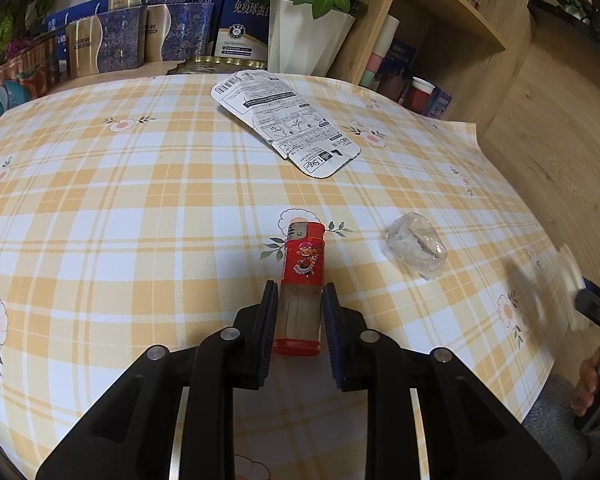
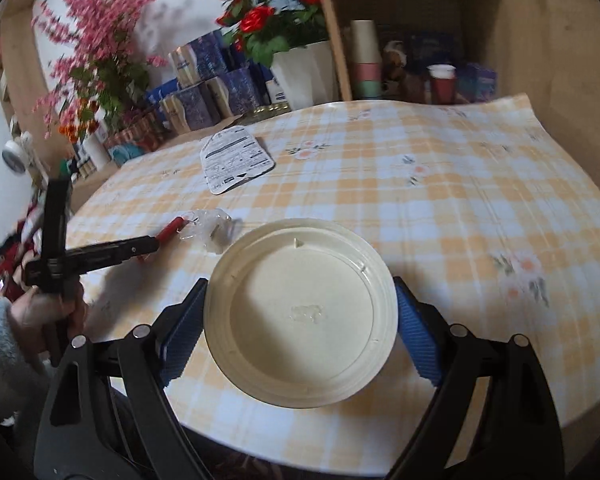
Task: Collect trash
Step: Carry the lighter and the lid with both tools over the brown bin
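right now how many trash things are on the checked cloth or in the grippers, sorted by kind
lighter, red, clamped in the left gripper: 1
crumpled clear plastic wrap: 1
printed card backing: 1
cream round lid or dish, held between the pads of the right gripper: 1
total: 4

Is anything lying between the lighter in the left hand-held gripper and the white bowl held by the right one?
Yes. The crumpled clear wrapper lies on the tablecloth between the lighter and the white bowl; nothing else visible does.
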### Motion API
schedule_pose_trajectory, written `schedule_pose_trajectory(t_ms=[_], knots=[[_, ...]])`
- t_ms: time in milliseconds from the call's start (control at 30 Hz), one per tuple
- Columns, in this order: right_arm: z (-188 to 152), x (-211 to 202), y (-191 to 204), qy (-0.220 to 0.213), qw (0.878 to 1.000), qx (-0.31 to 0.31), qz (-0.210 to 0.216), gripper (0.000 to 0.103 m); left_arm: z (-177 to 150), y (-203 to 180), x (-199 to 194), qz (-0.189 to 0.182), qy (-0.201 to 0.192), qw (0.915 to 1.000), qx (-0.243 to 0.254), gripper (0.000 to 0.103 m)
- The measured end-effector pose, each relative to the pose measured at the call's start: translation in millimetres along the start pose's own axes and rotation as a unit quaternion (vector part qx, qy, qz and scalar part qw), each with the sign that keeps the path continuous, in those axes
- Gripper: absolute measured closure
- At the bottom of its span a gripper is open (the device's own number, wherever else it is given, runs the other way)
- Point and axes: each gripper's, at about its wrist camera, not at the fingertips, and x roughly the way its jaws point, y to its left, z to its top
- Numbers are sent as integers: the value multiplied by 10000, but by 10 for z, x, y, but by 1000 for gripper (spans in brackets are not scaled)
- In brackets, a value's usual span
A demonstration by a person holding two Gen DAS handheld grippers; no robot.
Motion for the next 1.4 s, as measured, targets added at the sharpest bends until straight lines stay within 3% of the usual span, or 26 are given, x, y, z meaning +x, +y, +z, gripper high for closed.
schedule_pose_trajectory(t_ms=[167, 333, 500, 867, 1133, 1400], knots=[[-162, -29, 7, 265, 9971, 634, 339, 17, 67, -170, 46, 419, 281, 9975, 489, 81], [-213, -237, 179, 150, 9985, 389, 357, 17, 119, -196, -223, 66, 105, 9999, 59, 81], [-273, -437, 170, 125, 9976, 559, 397, 17, 17, -362, -594, -188, -56, 9998, 71, 81], [-436, -801, 285, -22, 9984, 490, 269, 17, -799, -852, -1267, -539, 29, 9965, 642, 81], [-565, -993, 357, -82, 9990, 399, 177, 17, -1483, -1125, -1279, -568, 528, 9892, 1240, 81], [-710, -1002, 333, 52, 9990, 439, 108, 17, -1877, -1107, -1127, -741, 997, 9833, 1331, 81]])
